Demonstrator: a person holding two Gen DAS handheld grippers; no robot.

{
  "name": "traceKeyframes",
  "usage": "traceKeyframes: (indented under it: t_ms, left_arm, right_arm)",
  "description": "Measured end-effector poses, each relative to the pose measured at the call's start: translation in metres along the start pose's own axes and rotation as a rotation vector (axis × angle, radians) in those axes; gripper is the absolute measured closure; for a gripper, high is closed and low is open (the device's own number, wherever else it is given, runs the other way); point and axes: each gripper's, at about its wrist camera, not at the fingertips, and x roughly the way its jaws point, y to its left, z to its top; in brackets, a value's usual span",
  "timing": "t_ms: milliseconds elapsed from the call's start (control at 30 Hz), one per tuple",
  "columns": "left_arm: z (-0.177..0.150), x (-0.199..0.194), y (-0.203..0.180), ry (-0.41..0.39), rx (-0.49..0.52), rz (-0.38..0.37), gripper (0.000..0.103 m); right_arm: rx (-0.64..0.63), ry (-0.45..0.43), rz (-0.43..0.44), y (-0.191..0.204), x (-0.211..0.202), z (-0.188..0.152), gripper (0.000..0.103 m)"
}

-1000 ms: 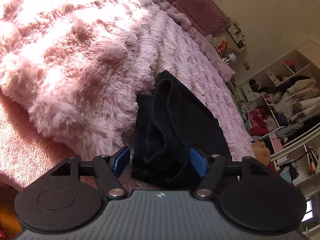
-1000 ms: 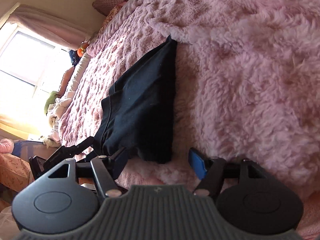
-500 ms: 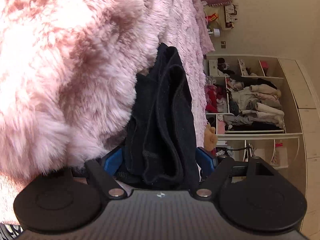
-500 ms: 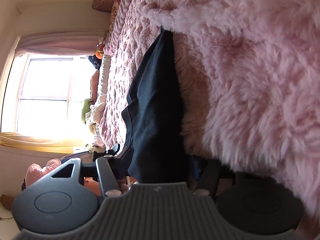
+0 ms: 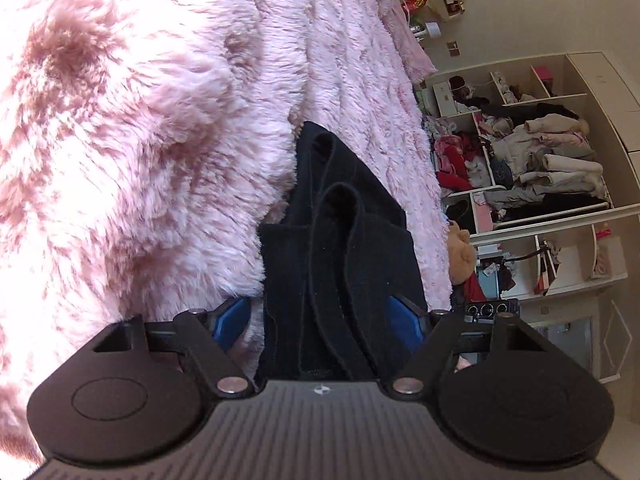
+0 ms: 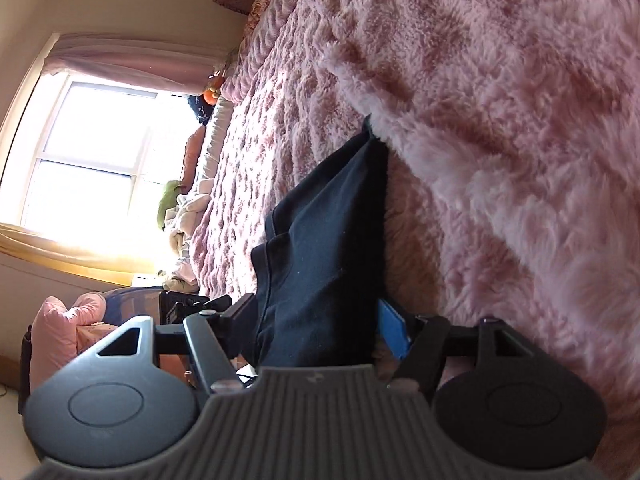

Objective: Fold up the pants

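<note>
Currently we see the black pants (image 5: 340, 264) folded into a narrow stack on the bed's pink furry blanket (image 5: 140, 140), lying against a raised fold of that blanket. Our left gripper (image 5: 326, 318) straddles the near end of the pants; its blue fingers (image 5: 230, 318) stand wide, the left one clear of the cloth, so nothing is clamped. Our right gripper (image 6: 316, 320) straddles the same end from the other side. Its fingers (image 6: 394, 328) have just been opening, with the pants (image 6: 324, 248) between them, ungripped. Beyond the pants stands a cluttered shelf unit (image 5: 532, 168).
</note>
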Motion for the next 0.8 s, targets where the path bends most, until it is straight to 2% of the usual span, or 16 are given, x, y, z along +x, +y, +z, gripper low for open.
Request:
traceKeyframes:
  t_ms: [67,167,300,333,400,467,533,700,800]
  left_arm:
    - [0.0,0.01,0.001,0.01,0.003,-0.018,0.017]
    - [0.002,0.028,-0.001,0.023,-0.006,-0.034,0.017]
    - [0.002,0.044,-0.008,0.018,0.015,-0.016,0.016]
    - [0.001,0.045,-0.009,0.011,0.015,-0.018,0.019]
    - [-0.003,0.041,-0.008,-0.006,0.004,0.005,0.035]
    - [-0.009,0.028,-0.008,-0.025,0.035,0.026,0.062]
    - [-0.013,0.021,-0.01,-0.036,0.021,0.015,0.068]
    - [-0.026,0.011,-0.041,-0.081,0.089,0.101,0.07]
    - [-0.03,0.001,-0.057,-0.083,0.078,0.118,0.07]
  right_arm:
    - [0.008,0.021,-0.017,-0.007,0.011,0.006,0.046]
    - [-0.002,0.059,-0.01,-0.014,0.028,0.011,0.06]
    - [-0.025,0.1,0.014,-0.015,0.06,0.011,0.063]
    - [-0.011,0.1,0.025,-0.017,0.068,0.011,0.064]
    - [0.003,0.093,0.027,-0.02,0.076,0.01,0.07]
    - [0.007,0.063,0.048,-0.022,0.076,0.009,0.076]
    - [0.006,0.032,0.063,-0.02,0.072,0.006,0.082]
    - [-0.033,-0.005,0.068,0.004,0.07,-0.001,0.083]
    - [-0.086,-0.023,0.074,0.026,0.066,-0.004,0.084]
